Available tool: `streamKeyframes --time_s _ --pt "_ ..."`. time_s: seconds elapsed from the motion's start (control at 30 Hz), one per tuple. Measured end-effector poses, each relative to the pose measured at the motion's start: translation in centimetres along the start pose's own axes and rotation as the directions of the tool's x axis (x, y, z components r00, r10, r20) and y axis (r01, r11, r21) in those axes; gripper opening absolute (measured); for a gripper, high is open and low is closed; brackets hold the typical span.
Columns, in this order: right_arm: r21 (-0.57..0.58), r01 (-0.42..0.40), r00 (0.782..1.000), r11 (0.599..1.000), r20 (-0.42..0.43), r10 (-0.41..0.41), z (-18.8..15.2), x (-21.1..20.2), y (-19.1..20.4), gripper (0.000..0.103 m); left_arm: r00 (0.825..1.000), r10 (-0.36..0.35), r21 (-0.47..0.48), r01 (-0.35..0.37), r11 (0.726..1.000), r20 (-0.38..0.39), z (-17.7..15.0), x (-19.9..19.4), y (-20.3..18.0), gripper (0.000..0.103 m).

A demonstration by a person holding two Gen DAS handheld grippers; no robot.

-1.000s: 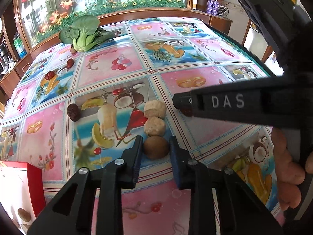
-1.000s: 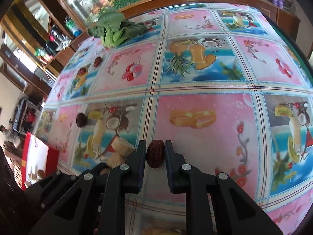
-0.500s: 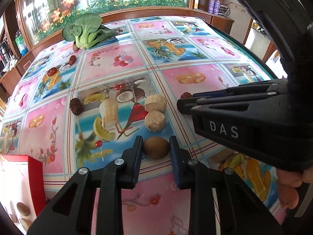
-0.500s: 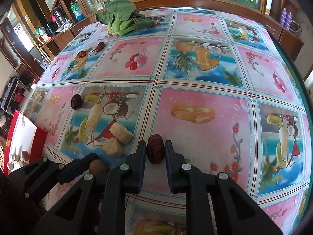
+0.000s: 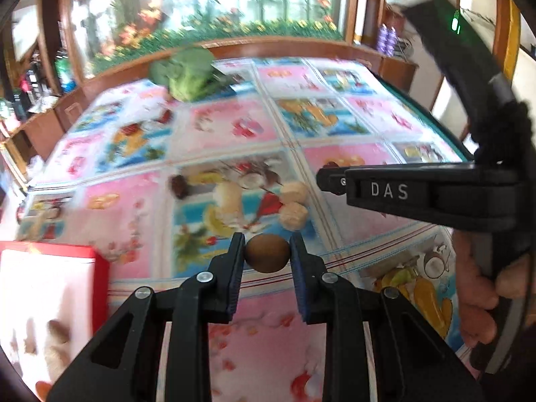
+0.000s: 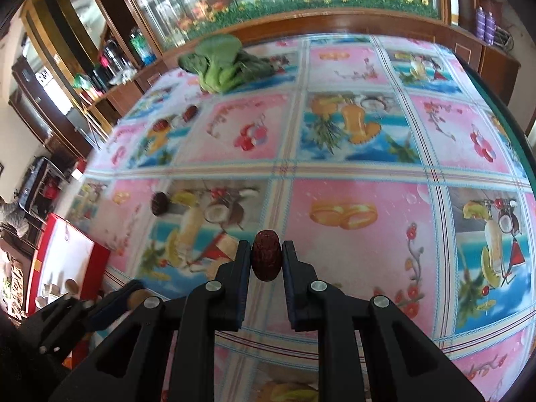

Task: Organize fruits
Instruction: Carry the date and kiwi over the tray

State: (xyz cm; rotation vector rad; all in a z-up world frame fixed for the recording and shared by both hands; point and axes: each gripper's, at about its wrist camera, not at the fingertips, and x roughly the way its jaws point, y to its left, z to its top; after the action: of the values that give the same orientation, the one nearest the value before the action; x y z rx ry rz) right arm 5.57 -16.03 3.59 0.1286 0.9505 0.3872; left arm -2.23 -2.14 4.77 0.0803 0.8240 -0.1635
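So right now I've got a fruit in each claw. The left gripper is clamped on a little round brown fruit, looks like a longan, pinched right at the pad tips and hanging over the near part of the tabletop. The right gripper is closed on a dried red date, standing upright between the pads, also only held by the tips, above a pink square toward the middle of the near side.

What worries me: the round one has almost no contact area, so any quick swing could roll it out of the pads and off the near edge. The date is wrinkly and grips better, I'd guess, but it sticks up past the pads, so a bump would lever it loose.

And a bump is likely, because the two grippers sit close together; the right one crosses directly in front of my left camera.

The red box sits at the near left corner with a few pieces already inside, so I assume both fruits go there. Two pale chunks and another date lie just beyond the left claw, easy to clip. More dates and the leafy greens are far off toward the back edge.
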Motion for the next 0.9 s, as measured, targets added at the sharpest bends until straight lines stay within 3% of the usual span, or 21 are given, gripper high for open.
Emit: streamKeyframes --time_s 0.13,0.2,0.47,0.7,0.9 --pt "-0.076 -0.025 0.993 0.997 0.11 0.033 -0.5 -1.5 2.1 0.017 0.997 0.038 -0.055 -0.035 0.998 0.06 -1.3 -3.3 2.0 0.029" --pt "-0.114 -0.031 0.988 0.993 0.147 0.047 -0.8 -1.8 3.1 0.017 0.992 0.095 -0.084 -0.088 0.993 0.087 -2.6 -5.2 3.6 0.029" --pt "-0.236 -0.075 0.96 0.969 0.247 0.134 -2.5 -2.2 6.4 0.017 0.969 0.23 -0.215 -0.208 0.954 0.084 -6.8 -9.8 11.4 0.029" --pt "-0.221 -0.172 0.957 0.96 0.194 0.217 -3.7 -1.2 9.1 0.017 0.947 0.318 -0.341 -0.285 0.896 0.044 -9.8 -11.4 18.8 0.029" --pt "-0.243 -0.315 0.922 0.917 0.151 0.357 -4.9 -0.9 14.7 0.016 0.943 0.329 -0.386 -0.285 0.878 0.054 -11.5 -12.3 21.6 0.029"
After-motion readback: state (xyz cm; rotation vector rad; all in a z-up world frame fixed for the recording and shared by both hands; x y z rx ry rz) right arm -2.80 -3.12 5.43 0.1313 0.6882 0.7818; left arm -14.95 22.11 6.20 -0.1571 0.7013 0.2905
